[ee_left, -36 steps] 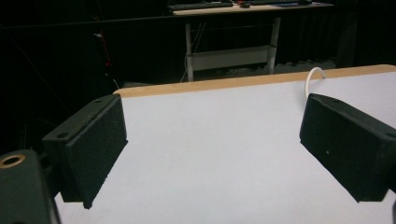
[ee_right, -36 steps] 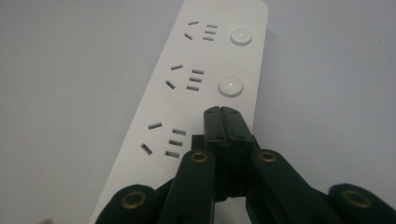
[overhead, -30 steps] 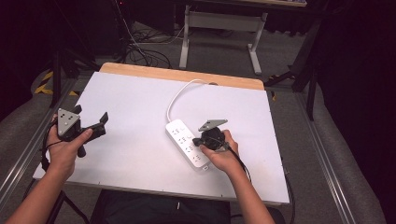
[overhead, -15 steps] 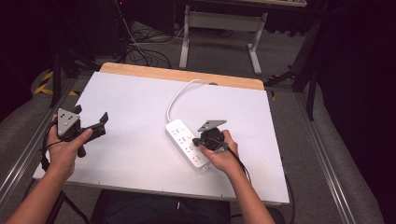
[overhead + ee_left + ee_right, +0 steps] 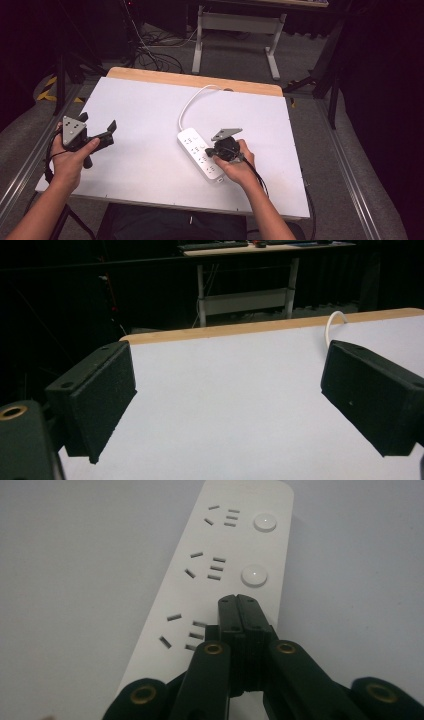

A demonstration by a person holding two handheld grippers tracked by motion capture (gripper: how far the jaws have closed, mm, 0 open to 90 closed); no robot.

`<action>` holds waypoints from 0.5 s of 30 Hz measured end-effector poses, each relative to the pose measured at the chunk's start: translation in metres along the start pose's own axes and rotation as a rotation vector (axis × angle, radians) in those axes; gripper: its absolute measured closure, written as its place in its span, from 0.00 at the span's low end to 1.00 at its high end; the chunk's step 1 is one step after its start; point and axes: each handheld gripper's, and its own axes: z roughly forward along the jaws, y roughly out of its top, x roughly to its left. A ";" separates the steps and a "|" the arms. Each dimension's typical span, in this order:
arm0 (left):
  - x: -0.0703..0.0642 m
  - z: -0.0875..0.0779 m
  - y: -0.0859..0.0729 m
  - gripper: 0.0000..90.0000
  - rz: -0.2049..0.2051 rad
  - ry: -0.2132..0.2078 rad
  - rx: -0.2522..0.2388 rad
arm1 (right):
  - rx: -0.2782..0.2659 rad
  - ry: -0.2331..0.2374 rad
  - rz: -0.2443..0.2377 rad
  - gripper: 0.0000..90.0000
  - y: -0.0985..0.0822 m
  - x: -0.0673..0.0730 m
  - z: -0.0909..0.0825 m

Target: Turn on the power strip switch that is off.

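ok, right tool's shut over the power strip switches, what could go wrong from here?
1. The shut right tool sits by a round button; its tip may slip off or hit the sockets.
2. The strip lies loose on the table; a push could skid it.
3. The left tool, open, is too far to steady it.

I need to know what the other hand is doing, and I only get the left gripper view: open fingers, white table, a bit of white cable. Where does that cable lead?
Observer: To a white power strip lying right of the middle of the table.
Operator: And the right gripper?
Observer: The right gripper is shut, with its fingers pressed together, and it points down at the near end of the strip.
Operator: Pointing at what, exactly?
Observer: Its tip sits just short of the nearest round button, in line with the button row. I cannot tell whether it touches the strip.
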 end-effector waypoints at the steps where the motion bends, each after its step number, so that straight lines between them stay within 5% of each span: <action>1: 0.000 0.000 0.000 0.09 0.000 0.000 0.000 | 0.000 0.000 0.000 1.00 0.000 0.000 0.000; 15: 0.000 0.000 0.000 0.09 0.000 0.000 -0.001 | -0.010 0.007 0.012 1.00 -0.002 -0.001 0.000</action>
